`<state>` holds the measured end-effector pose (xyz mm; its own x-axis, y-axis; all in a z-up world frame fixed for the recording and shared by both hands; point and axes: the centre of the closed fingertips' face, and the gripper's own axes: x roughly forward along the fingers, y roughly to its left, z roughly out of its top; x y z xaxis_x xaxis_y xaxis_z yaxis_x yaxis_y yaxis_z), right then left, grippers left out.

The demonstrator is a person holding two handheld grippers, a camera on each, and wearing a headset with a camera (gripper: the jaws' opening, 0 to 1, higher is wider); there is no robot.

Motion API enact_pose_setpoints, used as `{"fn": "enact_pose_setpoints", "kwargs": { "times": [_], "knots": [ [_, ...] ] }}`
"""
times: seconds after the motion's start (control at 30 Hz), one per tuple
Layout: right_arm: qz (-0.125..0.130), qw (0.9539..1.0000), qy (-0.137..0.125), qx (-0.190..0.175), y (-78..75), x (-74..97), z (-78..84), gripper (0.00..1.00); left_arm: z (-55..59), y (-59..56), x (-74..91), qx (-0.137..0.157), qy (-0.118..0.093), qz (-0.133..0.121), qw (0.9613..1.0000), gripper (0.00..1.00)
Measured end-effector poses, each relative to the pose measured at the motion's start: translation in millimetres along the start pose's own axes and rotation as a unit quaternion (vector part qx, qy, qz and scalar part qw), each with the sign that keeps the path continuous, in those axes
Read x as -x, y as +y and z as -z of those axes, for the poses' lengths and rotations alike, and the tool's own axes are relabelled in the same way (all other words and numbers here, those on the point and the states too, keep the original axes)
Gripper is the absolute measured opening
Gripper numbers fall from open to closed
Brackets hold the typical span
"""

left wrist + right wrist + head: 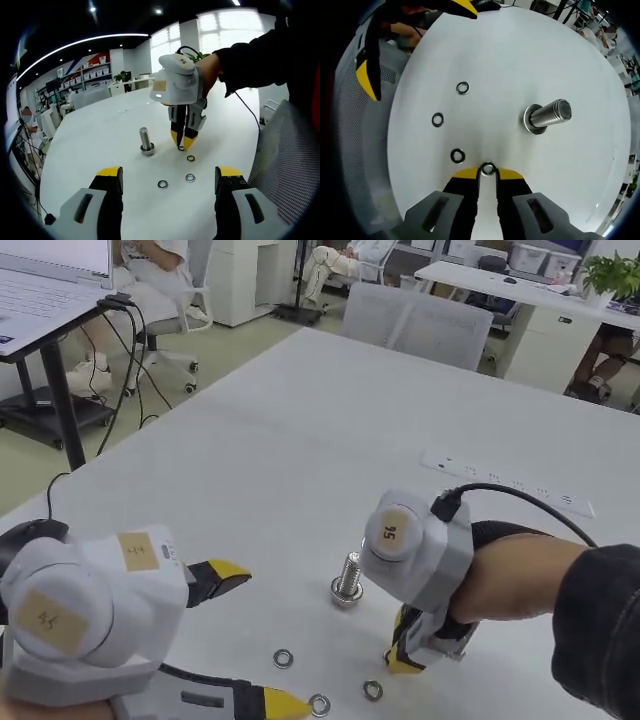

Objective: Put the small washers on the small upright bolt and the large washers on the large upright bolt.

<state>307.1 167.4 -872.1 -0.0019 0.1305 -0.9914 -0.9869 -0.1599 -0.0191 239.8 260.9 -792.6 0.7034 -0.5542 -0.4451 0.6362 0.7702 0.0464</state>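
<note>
Your right gripper [488, 176] pinches its jaws on a small washer [488, 168] at the counter [495, 50] near the upright bolt [547, 116], while your left gripper [169, 175] hangs with jaws wide apart near three loose washers [162, 184].

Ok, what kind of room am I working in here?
Probably an open-plan office or lab: a long white table, a grey office chair behind it, and an open laptop nearby.
</note>
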Motion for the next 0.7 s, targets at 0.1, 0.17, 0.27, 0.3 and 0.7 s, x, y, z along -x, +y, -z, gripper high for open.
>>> {"fn": "enact_pose_setpoints", "kwargs": {
  "times": [0.1, 0.17, 0.27, 0.3, 0.7],
  "knots": [
    [0.001, 1.0, 0.001, 0.0, -0.1, 0.6, 0.9, 0.14, 0.5, -1.8, -0.8, 0.0, 0.001, 0.005, 1.0, 0.74],
    [0.001, 1.0, 0.0, -0.002, 0.6, 2.2, 1.1, 0.13, -0.3, -4.1, -1.4, 0.001, -0.002, 0.01, 0.9999, 0.75],
    [0.003, 1.0, -0.001, -0.004, 0.1, 4.9, 1.5, 0.13, -0.6, -5.8, -1.8, 0.001, -0.002, 0.014, 0.9999, 0.75],
    [0.005, 1.0, -0.002, -0.004, 0.0, 5.9, 1.4, 0.13, -1.0, -7.0, -2.0, 0.001, -0.003, 0.017, 0.9998, 0.75],
    [0.008, 0.9997, -0.011, -0.022, 6.7, 18.9, 3.2, 0.13, -4.4, -20.7, -4.9, 0.002, -0.011, 0.051, 0.9987, 0.75]
  ]
}}
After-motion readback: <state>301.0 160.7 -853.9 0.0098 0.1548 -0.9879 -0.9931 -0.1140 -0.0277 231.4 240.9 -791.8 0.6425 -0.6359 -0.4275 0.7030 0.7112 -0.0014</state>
